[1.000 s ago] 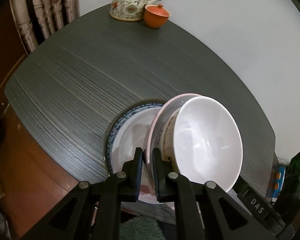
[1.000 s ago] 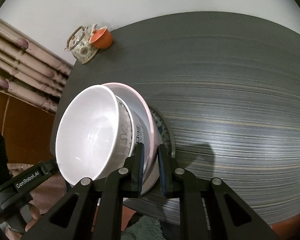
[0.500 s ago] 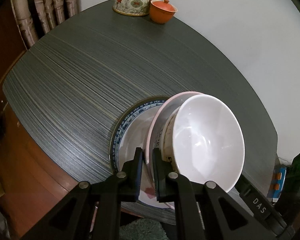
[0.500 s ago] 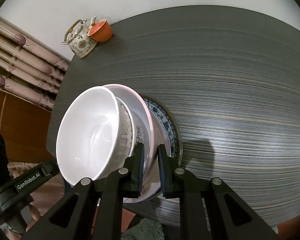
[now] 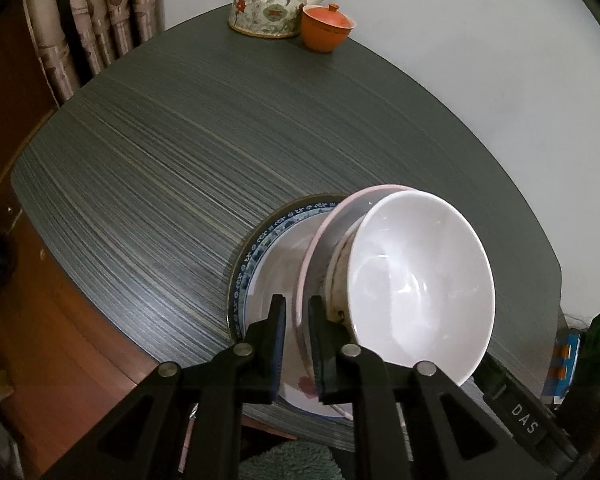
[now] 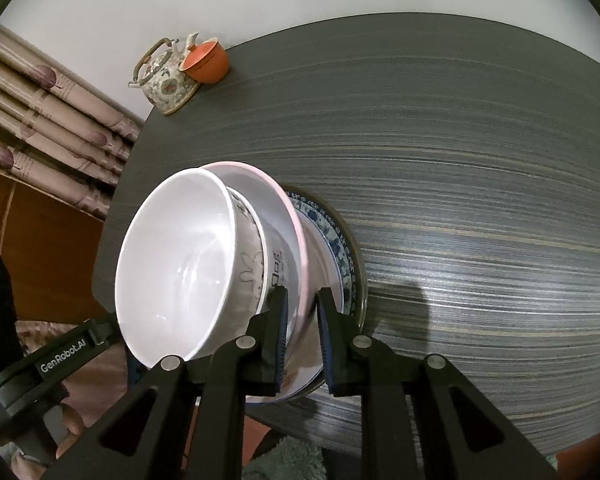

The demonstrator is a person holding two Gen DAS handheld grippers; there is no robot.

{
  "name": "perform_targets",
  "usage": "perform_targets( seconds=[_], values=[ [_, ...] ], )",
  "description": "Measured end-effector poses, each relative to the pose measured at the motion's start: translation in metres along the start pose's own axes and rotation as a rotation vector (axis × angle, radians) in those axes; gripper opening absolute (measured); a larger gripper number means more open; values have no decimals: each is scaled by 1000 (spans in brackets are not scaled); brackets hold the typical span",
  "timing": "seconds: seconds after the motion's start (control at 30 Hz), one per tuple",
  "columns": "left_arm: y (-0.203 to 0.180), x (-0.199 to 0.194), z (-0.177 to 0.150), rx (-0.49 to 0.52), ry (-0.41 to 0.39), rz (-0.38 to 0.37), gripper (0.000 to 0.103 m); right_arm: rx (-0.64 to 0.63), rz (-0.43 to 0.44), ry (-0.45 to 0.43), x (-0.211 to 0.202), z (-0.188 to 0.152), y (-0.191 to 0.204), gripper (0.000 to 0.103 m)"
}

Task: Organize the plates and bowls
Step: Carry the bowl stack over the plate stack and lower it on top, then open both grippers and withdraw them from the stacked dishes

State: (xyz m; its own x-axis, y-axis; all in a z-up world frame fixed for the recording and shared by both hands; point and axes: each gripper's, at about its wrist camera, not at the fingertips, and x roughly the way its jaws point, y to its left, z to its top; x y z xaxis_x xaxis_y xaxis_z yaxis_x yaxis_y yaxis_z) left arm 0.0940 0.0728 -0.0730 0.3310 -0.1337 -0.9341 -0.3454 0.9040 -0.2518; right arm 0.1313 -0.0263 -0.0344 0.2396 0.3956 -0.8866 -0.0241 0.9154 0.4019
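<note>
A white bowl (image 5: 412, 288) (image 6: 180, 264) sits nested in a bowl with a rabbit drawing (image 6: 256, 272) on a pink-rimmed plate (image 5: 328, 220) (image 6: 284, 208). This stack is just over a blue-patterned plate (image 5: 260, 248) (image 6: 336, 240) near the table's front edge. My left gripper (image 5: 297, 312) has the pink rim between its pads and its jaws are opening. My right gripper (image 6: 303, 304) straddles the opposite side of the same rim. Its jaws are opening too, with a gap showing on both sides of the rim.
The dark striped table (image 5: 180, 140) (image 6: 460, 160) carries a flowered teapot (image 5: 272, 8) (image 6: 168, 76) and an orange lidded cup (image 5: 326, 28) (image 6: 208, 62) at its far corner by the wall. Curtains (image 5: 92, 20) hang beside it. A green rug (image 5: 284, 460) lies below the front edge.
Both pairs of jaws have parted slightly around the pink rim, the right more than the left. More of the blue-patterned plate now shows beside the stack.
</note>
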Motion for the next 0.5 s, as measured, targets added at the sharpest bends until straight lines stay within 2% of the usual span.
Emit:
perform_targets(
  seconds=[0.1,0.2,0.27,0.43,0.5],
  values=[
    [0,-6,-4,15,-16,4,15,5,-19,-2,-1,-2,-3,31],
    [-1,-13,-8,25,-40,21,28,5,-24,-7,-2,-6,-9,42],
    [1,-20,-11,26,-56,20,34,4,-19,-17,-6,-9,-12,45],
    [3,-34,-21,29,-89,31,36,3,-6,-50,-20,-14,-17,53],
    [3,-41,-28,43,-107,47,42,0,-11,-70,-26,-17,-20,59]
  ],
)
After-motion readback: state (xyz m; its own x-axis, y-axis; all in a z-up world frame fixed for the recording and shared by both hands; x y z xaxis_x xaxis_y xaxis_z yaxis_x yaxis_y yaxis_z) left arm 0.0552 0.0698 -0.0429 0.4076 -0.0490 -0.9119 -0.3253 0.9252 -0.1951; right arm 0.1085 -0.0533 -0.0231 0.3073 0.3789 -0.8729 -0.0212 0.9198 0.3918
